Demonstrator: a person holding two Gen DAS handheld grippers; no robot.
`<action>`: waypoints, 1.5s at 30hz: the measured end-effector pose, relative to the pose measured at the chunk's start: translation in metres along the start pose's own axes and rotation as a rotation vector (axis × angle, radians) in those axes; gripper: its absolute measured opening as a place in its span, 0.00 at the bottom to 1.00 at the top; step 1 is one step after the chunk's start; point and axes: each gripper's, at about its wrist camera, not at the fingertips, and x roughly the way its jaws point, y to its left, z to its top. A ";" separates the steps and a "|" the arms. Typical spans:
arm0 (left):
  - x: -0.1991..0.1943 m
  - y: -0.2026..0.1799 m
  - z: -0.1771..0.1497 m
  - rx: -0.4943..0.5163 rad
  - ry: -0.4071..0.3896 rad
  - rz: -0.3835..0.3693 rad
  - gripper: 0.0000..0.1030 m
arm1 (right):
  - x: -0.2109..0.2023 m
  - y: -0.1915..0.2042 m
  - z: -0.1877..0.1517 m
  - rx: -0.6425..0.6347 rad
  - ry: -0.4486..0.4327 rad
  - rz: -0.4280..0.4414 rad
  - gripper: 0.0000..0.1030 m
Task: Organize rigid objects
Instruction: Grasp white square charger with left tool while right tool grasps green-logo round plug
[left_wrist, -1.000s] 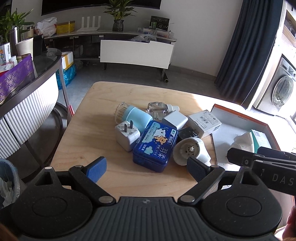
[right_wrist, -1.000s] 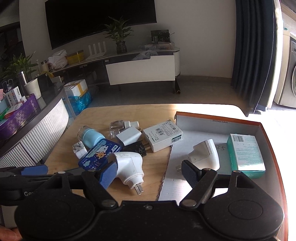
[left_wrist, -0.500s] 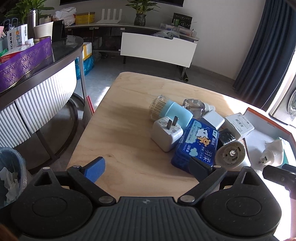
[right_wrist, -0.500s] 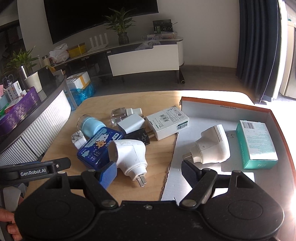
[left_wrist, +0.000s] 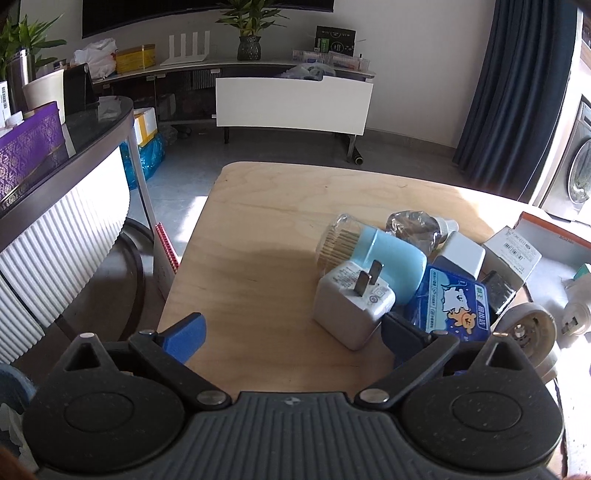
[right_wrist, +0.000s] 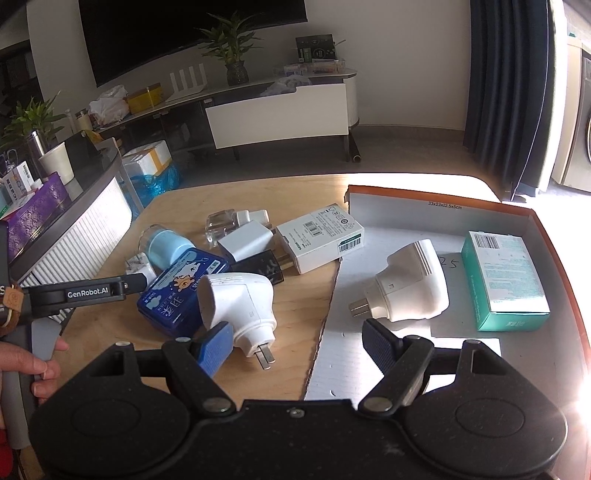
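1. Wooden table (left_wrist: 258, 229) stands in a living room, with a curved counter to its left and a white media console against the far wall.
2. Left gripper (left_wrist: 291, 328) hangs low over the table's left part. Its jaws have just been opening and now stand wide with nothing between them; the right blue pad sits just beside the small white charger (left_wrist: 351, 306), prongs up.
3. Behind the charger lies a light blue holder (left_wrist: 388, 258) on its side, touching it. A blue tin (right_wrist: 181, 291) with a cartoon bear lies just right of it.
4. A white plug-in device (right_wrist: 240, 302) rests against the tin, prongs toward the camera.
5. Right gripper (right_wrist: 297, 341) hovers over the edge of the shallow box (right_wrist: 443, 195), jaws spread and empty; its left pad is near that device.
6. Inside the box lie a second white plug-in device (right_wrist: 410, 284) and, to its right, a green carton (right_wrist: 504, 277), slightly apart.
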 end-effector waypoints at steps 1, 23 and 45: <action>0.002 0.000 -0.001 0.008 -0.001 -0.003 1.00 | 0.001 0.000 0.000 0.000 0.004 0.000 0.88; 0.018 -0.011 -0.002 0.113 -0.114 -0.169 0.45 | 0.022 0.002 0.000 -0.012 0.038 -0.001 0.88; -0.046 -0.003 -0.025 -0.069 -0.108 -0.157 0.45 | 0.086 0.040 0.017 -0.207 0.127 0.136 0.81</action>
